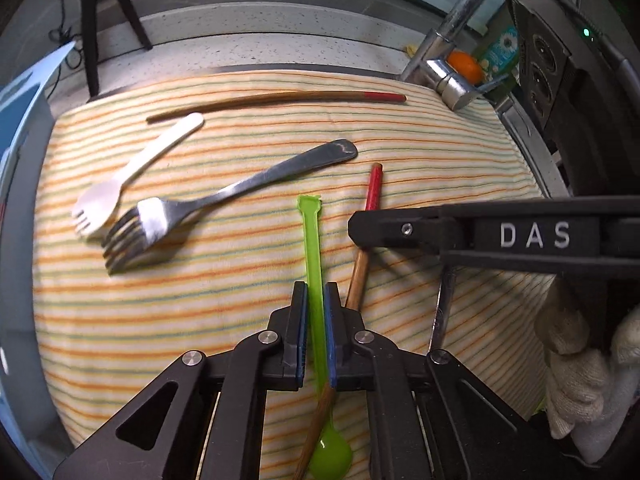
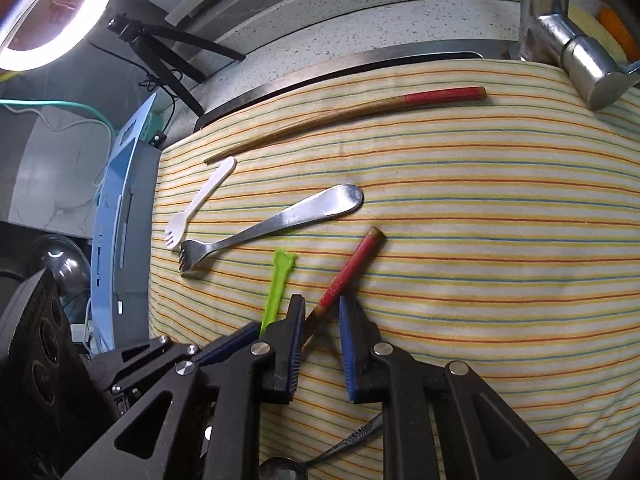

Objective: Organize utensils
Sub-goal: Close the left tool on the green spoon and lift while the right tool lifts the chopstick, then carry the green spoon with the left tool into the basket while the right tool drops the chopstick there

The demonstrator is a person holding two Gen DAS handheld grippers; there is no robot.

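Note:
On a striped cloth [image 1: 200, 320] lie several utensils. My left gripper [image 1: 316, 300] is shut on the handle of a green plastic spoon [image 1: 312, 248], whose bowl [image 1: 330, 456] shows below the fingers. My right gripper [image 2: 322, 312] is open, its fingers either side of a red-tipped wooden chopstick [image 2: 352, 268]; that chopstick also shows in the left wrist view [image 1: 372, 196]. A metal fork [image 1: 224, 196], a white plastic fork [image 1: 132, 168] and a second chopstick [image 1: 280, 100] lie farther back.
A chrome faucet [image 1: 448, 60] stands at the back right, over the cloth's edge. A metal spoon [image 2: 320, 456] lies under my right gripper. A blue plastic rack [image 2: 116, 216] stands left of the cloth. A ring light [image 2: 48, 12] glows at upper left.

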